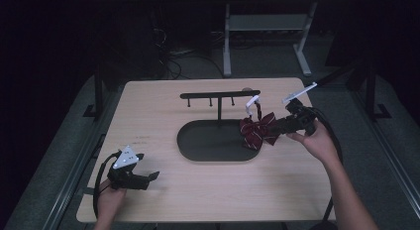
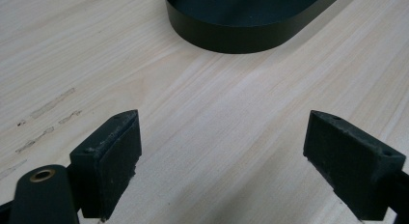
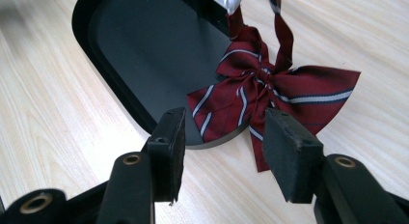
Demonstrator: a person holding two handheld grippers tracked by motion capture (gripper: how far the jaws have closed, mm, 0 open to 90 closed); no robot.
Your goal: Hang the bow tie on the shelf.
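A dark red bow tie (image 1: 257, 130) with pale stripes hangs by its strap from a white hook (image 1: 252, 101) at the right end of a black rack's bar (image 1: 218, 95). It drapes over the right rim of the rack's oval base (image 1: 208, 141). My right gripper (image 1: 278, 130) is level with the bow from the right. In the right gripper view its jaws (image 3: 224, 120) stand apart just short of the bow tie (image 3: 270, 89), whose lower tail lies beside the right pad (image 3: 289, 156) without being pressed. My left gripper (image 1: 151, 179) rests near the table's front left, open over bare wood (image 2: 224, 119).
The black oval base (image 2: 251, 35) lies ahead of the left gripper. A white-tipped black rod (image 1: 299, 93) slants in over the table's far right corner. Desk legs and cables stand on the floor beyond the far edge. Bare wood runs along the front of the table.
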